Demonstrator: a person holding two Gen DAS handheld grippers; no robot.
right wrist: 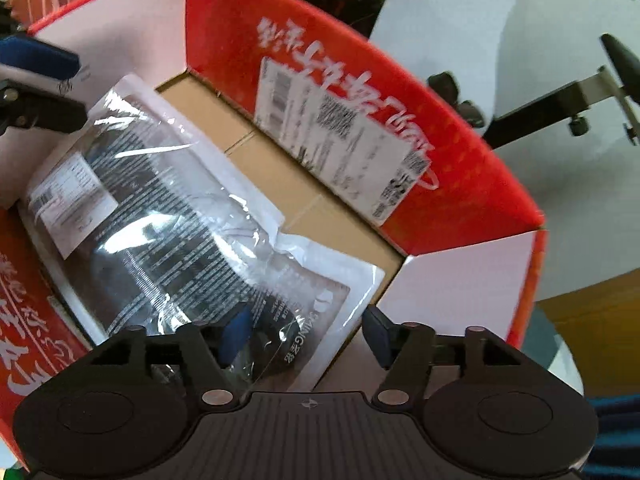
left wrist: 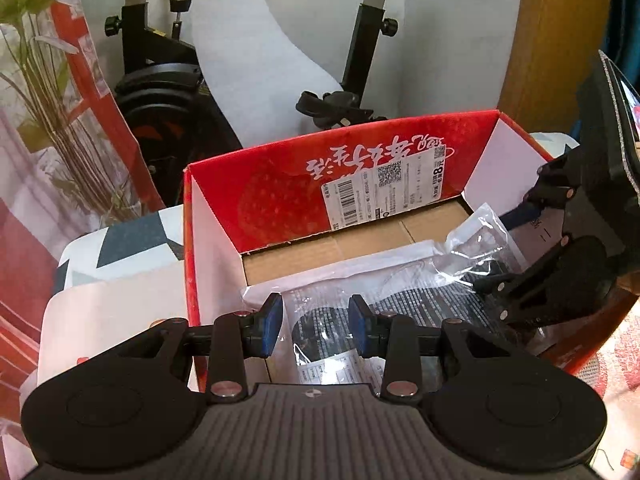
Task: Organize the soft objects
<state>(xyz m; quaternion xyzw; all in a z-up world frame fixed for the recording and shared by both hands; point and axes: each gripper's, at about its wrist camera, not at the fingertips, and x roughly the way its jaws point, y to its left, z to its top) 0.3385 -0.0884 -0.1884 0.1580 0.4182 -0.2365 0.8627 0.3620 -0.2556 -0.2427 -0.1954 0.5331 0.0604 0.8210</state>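
Two tongs (left wrist: 316, 326) (right wrist: 308, 338) over boxed packet (right wrist: 168, 200).

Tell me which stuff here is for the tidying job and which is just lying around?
For the job:
- clear plastic packet with dark soft contents
- red box it lies in
- left claw, open
- right claw, open

Just lying around:
- exercise bike
- plant
- patterned cloth

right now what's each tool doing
left tool: open, holding nothing, over the plastic bag.
right tool: open, bag corner between its pads, not gripped.
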